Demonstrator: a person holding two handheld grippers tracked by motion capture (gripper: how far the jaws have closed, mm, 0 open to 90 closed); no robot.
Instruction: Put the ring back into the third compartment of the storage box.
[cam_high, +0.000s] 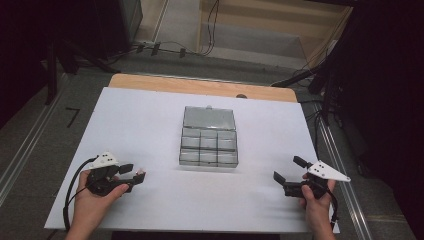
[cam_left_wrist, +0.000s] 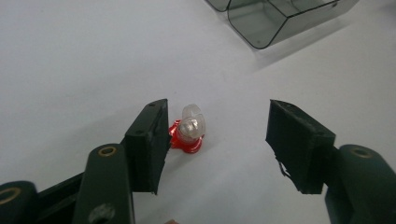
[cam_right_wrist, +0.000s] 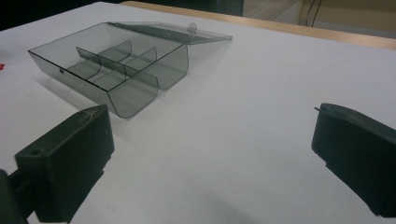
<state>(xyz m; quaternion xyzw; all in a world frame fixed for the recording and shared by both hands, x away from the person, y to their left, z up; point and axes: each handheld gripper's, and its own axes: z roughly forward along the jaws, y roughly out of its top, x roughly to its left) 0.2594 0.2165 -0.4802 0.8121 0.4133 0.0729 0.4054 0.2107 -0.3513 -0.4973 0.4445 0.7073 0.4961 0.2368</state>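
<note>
On the white table (cam_high: 150, 125), the open compartment box (cam_high: 208, 142) waits at centre. The small red-and-clear piece (cam_left_wrist: 188, 133) lies touching one jaw of the wide-spread left gripper (cam_left_wrist: 215, 140); centring it before closing is advised. The right gripper (cam_right_wrist: 210, 154), also spread wide, holds nothing. The piece's detail is resolved in the left gripper view; the high view gives a speck.

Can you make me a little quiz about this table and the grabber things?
1. True or false: the left gripper is open.
2. What lies by the left gripper's jaw? A) a small red and clear piece B) a spoon C) a key
3. Is the lid of the clear box open or closed?

Key: 1 true; 2 A; 3 open, with the right gripper open on the white table nearby.
</note>
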